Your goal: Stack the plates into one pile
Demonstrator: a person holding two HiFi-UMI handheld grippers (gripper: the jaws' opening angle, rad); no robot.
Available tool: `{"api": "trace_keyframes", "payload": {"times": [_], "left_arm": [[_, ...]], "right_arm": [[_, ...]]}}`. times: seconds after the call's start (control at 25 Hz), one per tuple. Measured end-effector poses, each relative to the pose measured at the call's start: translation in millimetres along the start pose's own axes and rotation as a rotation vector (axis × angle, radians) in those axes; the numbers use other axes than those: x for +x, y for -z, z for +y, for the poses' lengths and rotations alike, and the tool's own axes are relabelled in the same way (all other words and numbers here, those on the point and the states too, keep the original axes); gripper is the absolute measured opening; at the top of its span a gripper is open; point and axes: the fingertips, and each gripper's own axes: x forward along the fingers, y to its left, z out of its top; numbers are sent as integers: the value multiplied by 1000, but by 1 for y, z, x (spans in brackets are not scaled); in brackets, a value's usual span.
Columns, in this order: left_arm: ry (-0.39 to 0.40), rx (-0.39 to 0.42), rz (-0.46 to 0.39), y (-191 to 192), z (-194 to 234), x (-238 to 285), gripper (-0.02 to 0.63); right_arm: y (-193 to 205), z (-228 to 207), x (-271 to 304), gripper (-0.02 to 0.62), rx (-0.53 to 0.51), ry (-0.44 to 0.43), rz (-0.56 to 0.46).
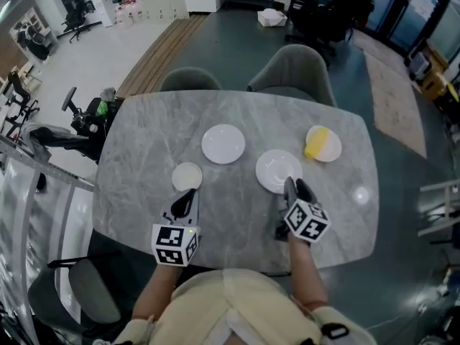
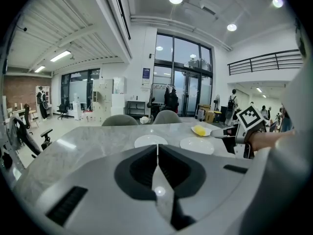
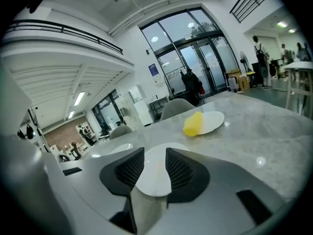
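Four white plates lie on the grey marble table (image 1: 144,142). A small plate (image 1: 187,175) sits nearest my left gripper (image 1: 188,195), whose jaws are shut and empty just at its near rim. Behind it lies a medium plate (image 1: 223,144). A ringed plate (image 1: 277,168) lies in the middle, and my right gripper (image 1: 295,186) hovers open over its near edge. In the right gripper view that plate (image 3: 155,173) shows through the gap between the jaws, not pressed by them. The far right plate (image 1: 328,146) carries a yellow object (image 1: 315,141).
Two grey chairs (image 1: 298,67) stand tucked in at the table's far side, and another chair (image 1: 86,300) is at my near left. The table's front edge runs just below both grippers. A person's forearms reach in from the bottom.
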Motion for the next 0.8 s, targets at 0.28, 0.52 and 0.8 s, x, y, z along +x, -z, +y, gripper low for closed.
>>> {"api": "trace_keyframes", "payload": {"times": [0.28,0.52,0.8], "left_arm": [[17,-60,-18,-9,32,-5,3],[35,-44,-16,-26,63,7,5],[45,-63,-11,-27,90,21,5]], "right_arm": [[-14,51,-4,115,-17,-118,-5],[-17,97,9,116,-38,-162,22],[-4,131,42,138,-41,-183,87]]}}
